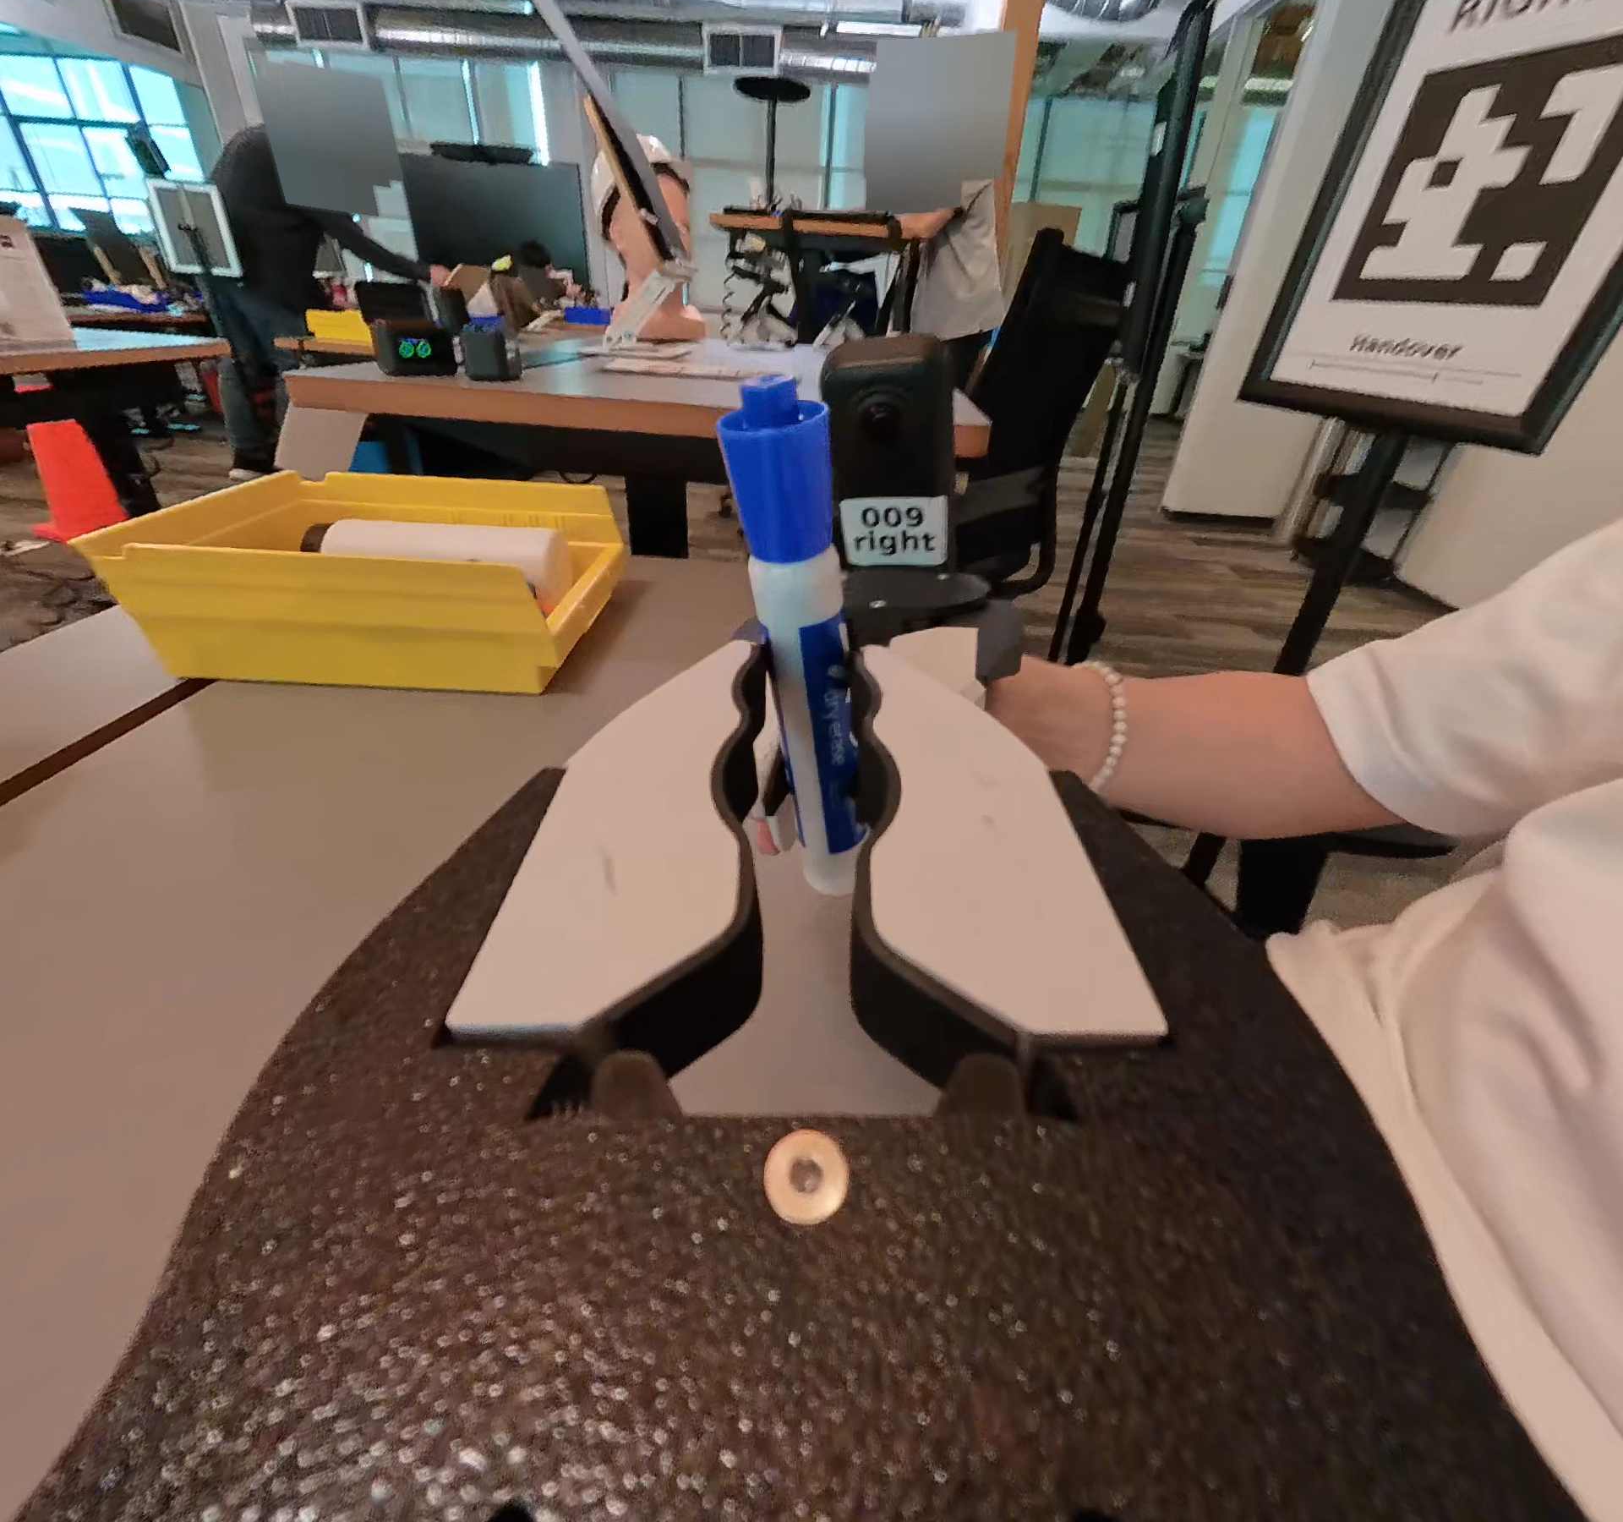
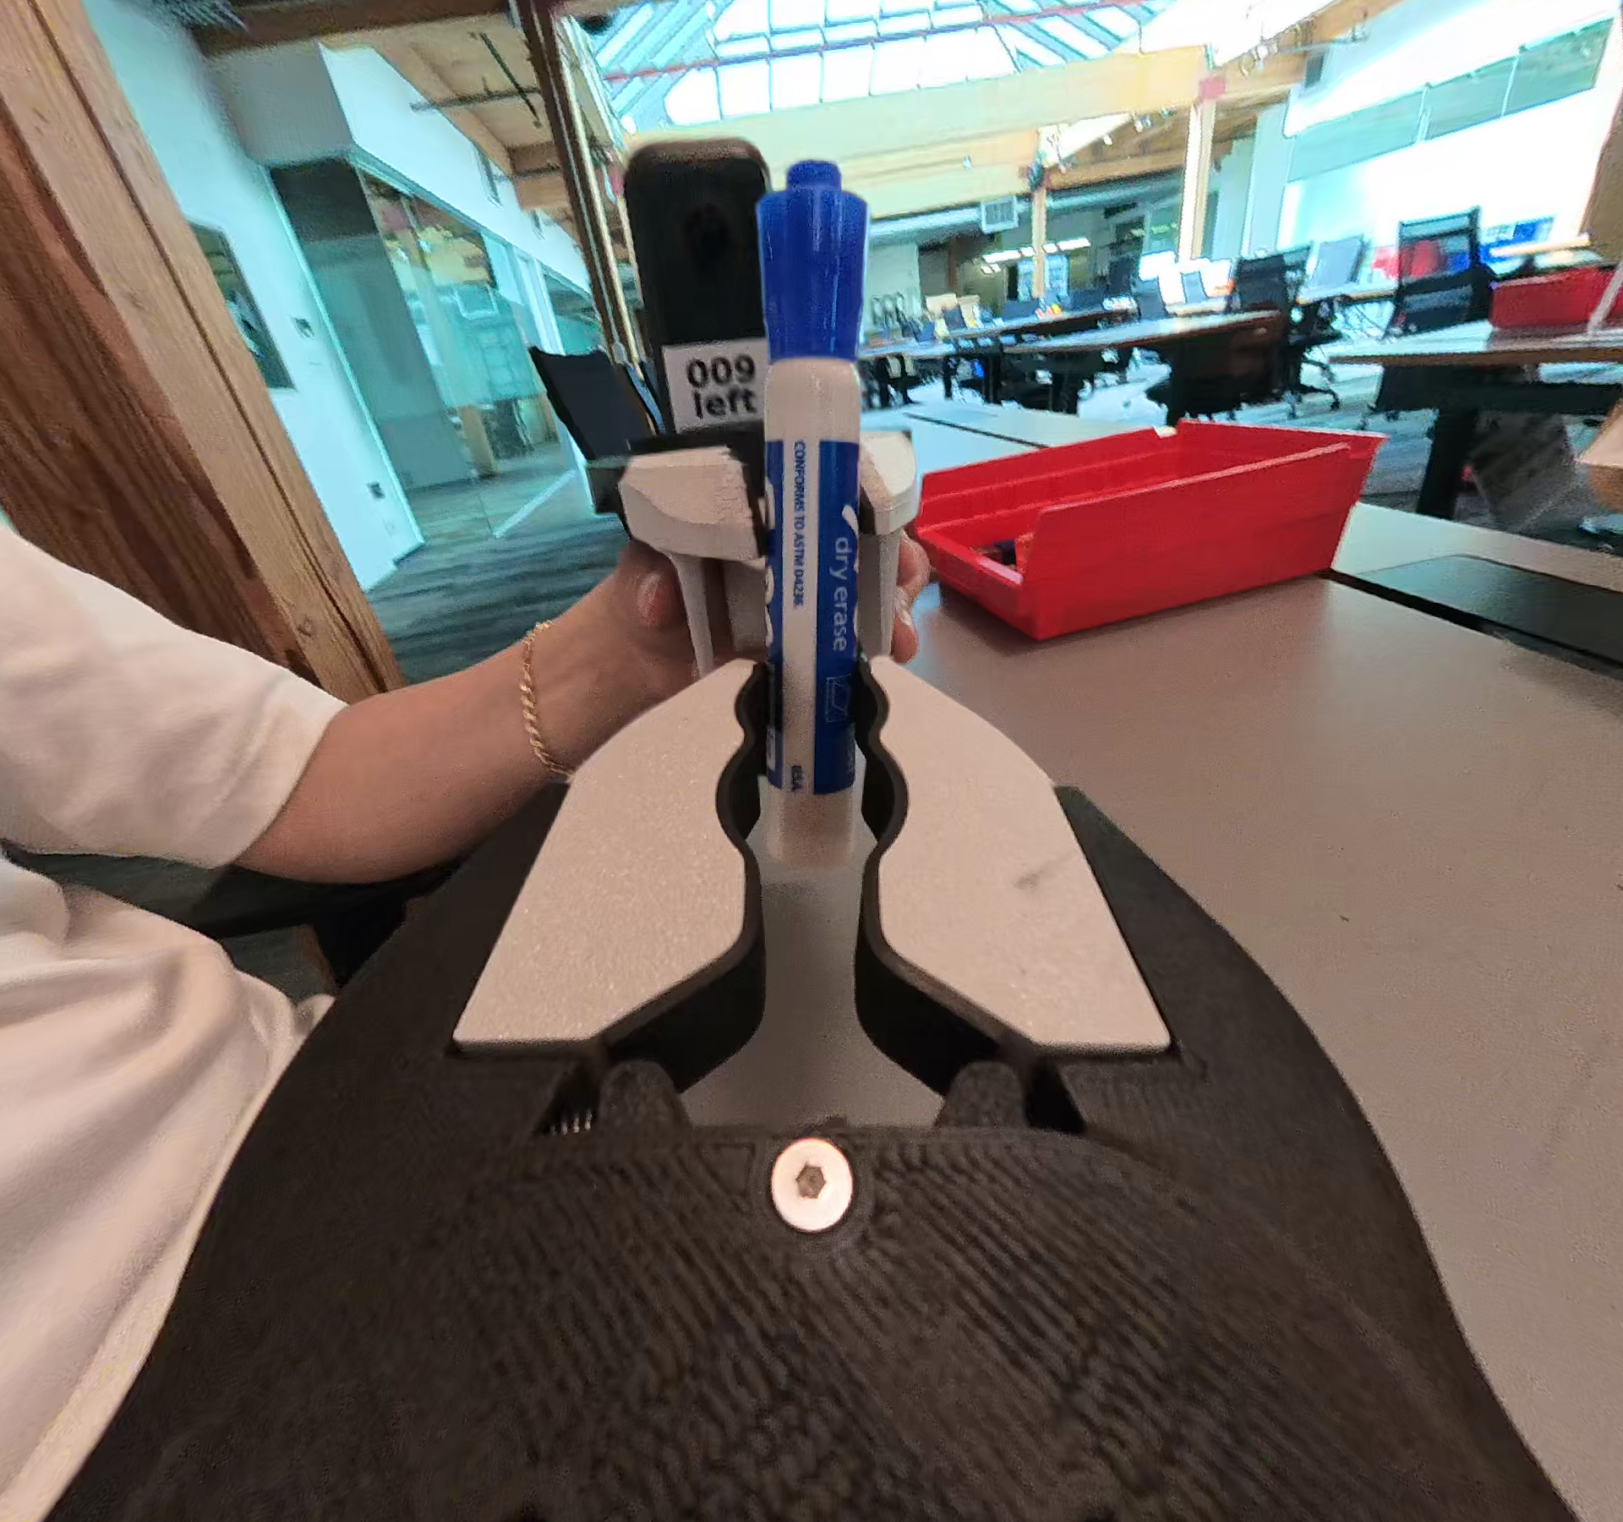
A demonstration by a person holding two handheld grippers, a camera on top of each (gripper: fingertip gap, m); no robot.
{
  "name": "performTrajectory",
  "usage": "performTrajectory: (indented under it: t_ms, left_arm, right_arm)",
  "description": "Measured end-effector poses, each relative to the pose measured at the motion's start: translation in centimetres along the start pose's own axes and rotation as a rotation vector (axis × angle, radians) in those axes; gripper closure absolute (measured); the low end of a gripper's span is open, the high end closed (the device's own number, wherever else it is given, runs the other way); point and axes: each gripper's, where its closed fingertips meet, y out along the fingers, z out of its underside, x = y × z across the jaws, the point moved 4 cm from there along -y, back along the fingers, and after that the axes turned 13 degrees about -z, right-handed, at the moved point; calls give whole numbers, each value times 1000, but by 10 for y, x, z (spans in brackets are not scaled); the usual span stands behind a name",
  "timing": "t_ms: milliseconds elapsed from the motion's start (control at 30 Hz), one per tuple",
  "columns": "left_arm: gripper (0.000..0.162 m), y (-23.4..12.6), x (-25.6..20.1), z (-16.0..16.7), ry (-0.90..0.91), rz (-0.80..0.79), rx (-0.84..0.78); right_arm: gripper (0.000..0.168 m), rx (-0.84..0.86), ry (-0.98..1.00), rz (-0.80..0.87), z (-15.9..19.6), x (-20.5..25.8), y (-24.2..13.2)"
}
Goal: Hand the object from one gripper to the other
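A blue-and-white dry-erase marker (image 1: 804,689) stands upright with its blue cap on top, held above the grey table (image 1: 263,865). My left gripper (image 1: 808,676) has both fingers closed against the marker's barrel. In the right wrist view, the marker (image 2: 812,469) sits the same way between the closed fingers of my right gripper (image 2: 812,694). The left gripper (image 2: 812,513) faces it from behind, its fingers on either side of the barrel slightly higher up. The right gripper's black camera housing (image 1: 887,434) shows just behind the marker.
A yellow bin (image 1: 351,628) holding a white roll (image 1: 448,553) sits on the table to the left. A red bin (image 2: 1186,566) sits to the right. A framed sign on an easel (image 1: 1449,188) stands at the right. The person's forearms (image 1: 1229,759) hold the grippers.
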Motion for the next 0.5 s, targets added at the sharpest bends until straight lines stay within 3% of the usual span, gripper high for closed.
performTrajectory:
  t_ms: [100,133,300,500]
  left_arm:
    - [145,5,7,2,50,-111,34]
    - [145,6,10,3,77,-168,58]
    - [145,9,25,10,344,-497,239]
    - [145,24,16,16,614,-644,295]
  right_arm:
    - [148,48,-83,129,0,-9,-7]
    - [140,39,-134,176,-5,-11,-12]
    - [132,-28,-225,364,-35,-13,-26]
    - [135,-23,-296,526,-45,-8,-18]
